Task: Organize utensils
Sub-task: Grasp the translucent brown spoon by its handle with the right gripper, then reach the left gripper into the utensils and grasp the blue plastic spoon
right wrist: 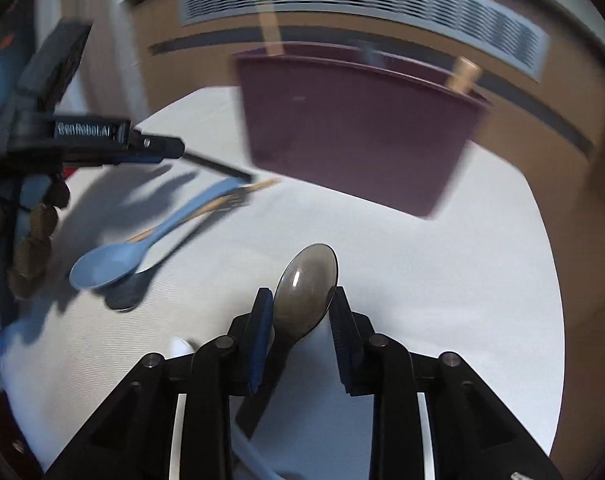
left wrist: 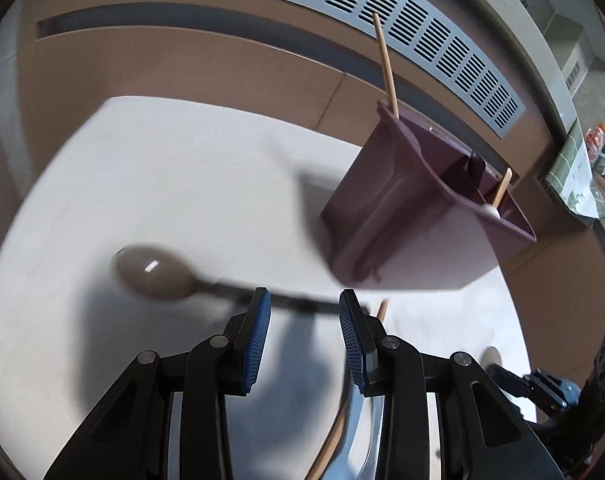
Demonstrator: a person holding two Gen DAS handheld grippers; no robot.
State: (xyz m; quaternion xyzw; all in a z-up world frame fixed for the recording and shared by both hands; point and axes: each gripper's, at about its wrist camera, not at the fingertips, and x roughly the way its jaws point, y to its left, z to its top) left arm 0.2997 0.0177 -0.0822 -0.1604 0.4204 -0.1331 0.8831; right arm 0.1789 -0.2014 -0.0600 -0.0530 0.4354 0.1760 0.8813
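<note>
A maroon utensil holder (left wrist: pixel 406 208) stands on the white table (left wrist: pixel 162 168); wooden chopsticks (left wrist: pixel 385 65) stick out of it. It also shows in the right wrist view (right wrist: pixel 354 128). A grey-brown spoon (left wrist: pixel 156 271) lies crosswise just beyond my left gripper (left wrist: pixel 304 300), which is open. In the right wrist view a grey-brown spoon (right wrist: pixel 308 280) sits between the jaws of my right gripper (right wrist: pixel 298 300), bowl pointing forward; the jaws stand apart around it. A blue spoon (right wrist: pixel 114 258) and a chopstick (right wrist: pixel 238 194) lie on the table at left, under the left gripper (right wrist: pixel 102 140).
A wooden wall with a grey vent grille (left wrist: pixel 342 4) stands behind the table. The table's rounded edge (right wrist: pixel 550 280) curves along the right. A dark utensil (right wrist: pixel 218 166) sticks out by the left gripper. Cluttered items (left wrist: pixel 582 168) sit at the far right.
</note>
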